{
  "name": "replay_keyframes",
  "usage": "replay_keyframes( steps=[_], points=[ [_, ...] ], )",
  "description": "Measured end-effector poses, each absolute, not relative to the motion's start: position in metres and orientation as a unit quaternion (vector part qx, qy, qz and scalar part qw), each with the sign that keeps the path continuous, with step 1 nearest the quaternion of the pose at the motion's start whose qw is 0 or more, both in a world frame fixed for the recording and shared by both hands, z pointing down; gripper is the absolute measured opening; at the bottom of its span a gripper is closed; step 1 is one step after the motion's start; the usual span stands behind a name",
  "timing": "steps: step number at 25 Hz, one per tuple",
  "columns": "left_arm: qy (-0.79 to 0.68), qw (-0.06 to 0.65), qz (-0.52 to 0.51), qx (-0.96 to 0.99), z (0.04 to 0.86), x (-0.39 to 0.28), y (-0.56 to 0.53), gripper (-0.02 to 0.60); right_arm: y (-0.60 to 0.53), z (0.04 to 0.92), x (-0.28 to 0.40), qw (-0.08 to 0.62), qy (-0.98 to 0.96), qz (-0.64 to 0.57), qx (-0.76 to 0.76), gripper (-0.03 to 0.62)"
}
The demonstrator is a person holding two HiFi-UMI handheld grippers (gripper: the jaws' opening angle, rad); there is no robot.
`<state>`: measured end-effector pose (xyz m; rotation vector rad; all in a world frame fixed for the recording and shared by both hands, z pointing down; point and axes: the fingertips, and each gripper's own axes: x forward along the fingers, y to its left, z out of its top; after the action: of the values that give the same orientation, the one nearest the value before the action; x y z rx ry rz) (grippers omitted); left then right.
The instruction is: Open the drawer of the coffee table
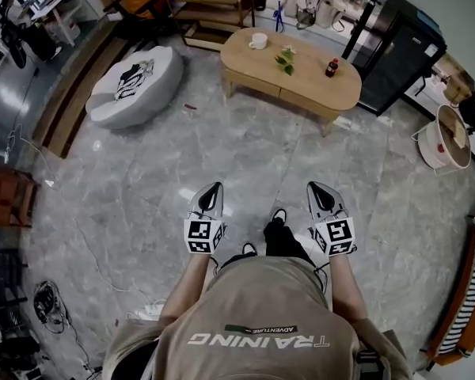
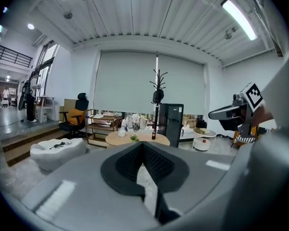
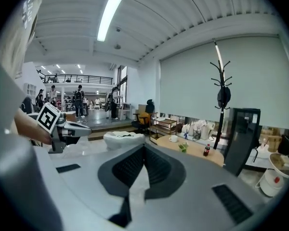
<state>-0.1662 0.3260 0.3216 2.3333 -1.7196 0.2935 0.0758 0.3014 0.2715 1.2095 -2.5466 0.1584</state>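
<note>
1. The left gripper [image 1: 212, 190] has its jaws pressed together on nothing. The right gripper [image 1: 317, 188] is likewise closed and empty.
2. The coffee table [image 1: 301, 81] stands well apart from both, across bare floor. Its drawer cannot be picked out from here.
3. Likely trouble: jaws that arrive closed would only bump the drawer front, not catch it. A hard tug could shake the table and topple the bottle [image 1: 332, 68] or mug [image 1: 258, 41].
4. The person's shirt [image 1: 261, 315] reads "TRAINING" and "ADVENTURE". The bottle's label is too small to read.
</note>
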Motion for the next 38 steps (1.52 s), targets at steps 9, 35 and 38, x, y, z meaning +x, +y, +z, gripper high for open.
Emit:
replay_keyframes(
  steps=[9,35,38],
  points=[
    [-0.597,0.093,0.120,0.788,0.303,-0.159,0.260,0.002,0.214,0.281,0.059,0.159,-0.912,0.037,0.376,0.005],
    [-0.566,0.101,0.126,0.808,0.322,-0.122,0.043,0.002,0.038,0.312,0.057,0.170,-0.919,0.056,0.350,0.005],
    [-0.553,0.112,0.130,0.815,0.330,-0.140,0.012,0.002,0.010,0.315,0.046,0.170,-0.910,0.062,0.373,0.005]
  ],
)
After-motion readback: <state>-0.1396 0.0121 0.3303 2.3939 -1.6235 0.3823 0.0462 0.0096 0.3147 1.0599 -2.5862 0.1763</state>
